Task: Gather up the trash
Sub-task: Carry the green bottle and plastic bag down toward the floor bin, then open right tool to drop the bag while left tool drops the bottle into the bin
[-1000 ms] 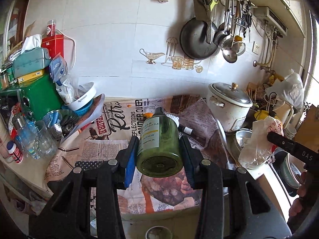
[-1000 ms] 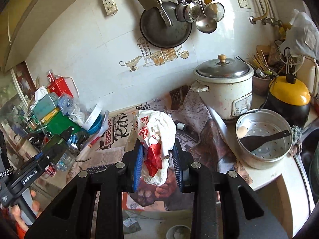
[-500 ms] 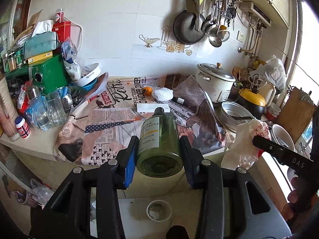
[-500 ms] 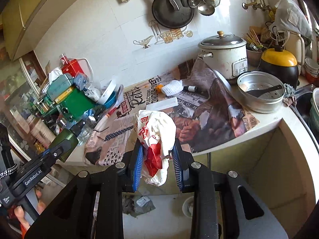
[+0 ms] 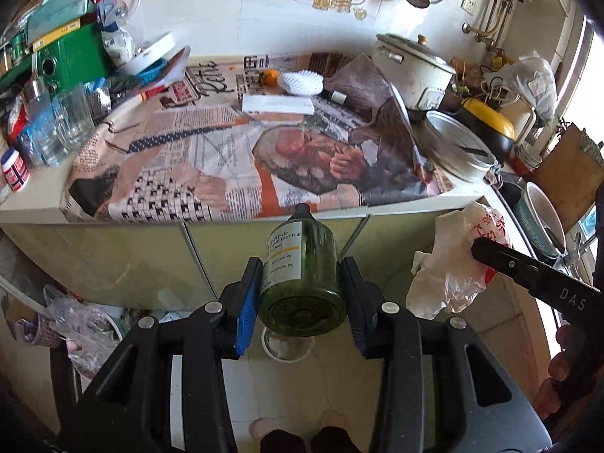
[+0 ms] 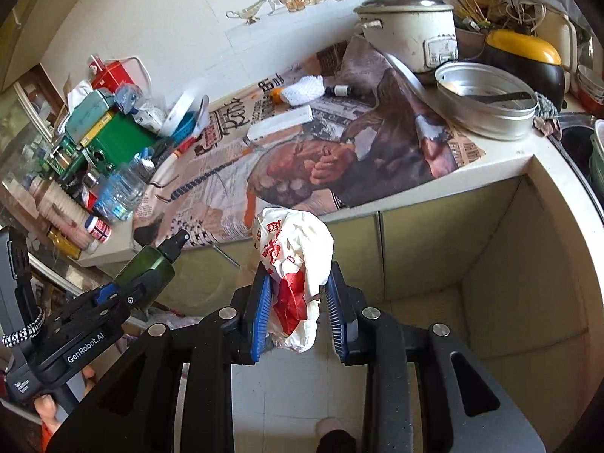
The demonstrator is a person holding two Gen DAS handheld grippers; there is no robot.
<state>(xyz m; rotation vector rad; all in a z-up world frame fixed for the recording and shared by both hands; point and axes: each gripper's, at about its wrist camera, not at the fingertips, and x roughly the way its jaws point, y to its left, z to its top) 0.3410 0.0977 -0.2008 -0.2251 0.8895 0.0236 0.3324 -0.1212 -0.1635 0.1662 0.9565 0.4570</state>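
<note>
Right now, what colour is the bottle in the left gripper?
Dark green bottle with a white label; clearest in the left wrist view.

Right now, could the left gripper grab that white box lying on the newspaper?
Probably not. The left gripper is already clamped on the green bottle and sits below the counter edge, while the white box lies far back on the newspaper.

The green bottle [image 5: 302, 275] looks like translucent, glossy plastic with a matt paper label. The bag [image 6: 298, 275] is thin crinkled plastic film, white with red print, faintly shiny. Newspaper [image 5: 241, 158] on the counter is matt, creased paper. At two o'clock from it, the round pan [image 5: 458, 151] is dull brushed metal; the rice cooker [image 5: 411, 71] has a scuffed, stained white shell. The gripper pads [image 6: 260, 317] are ribbed blue, and the floor tiles [image 5: 302, 389] smooth.
</note>
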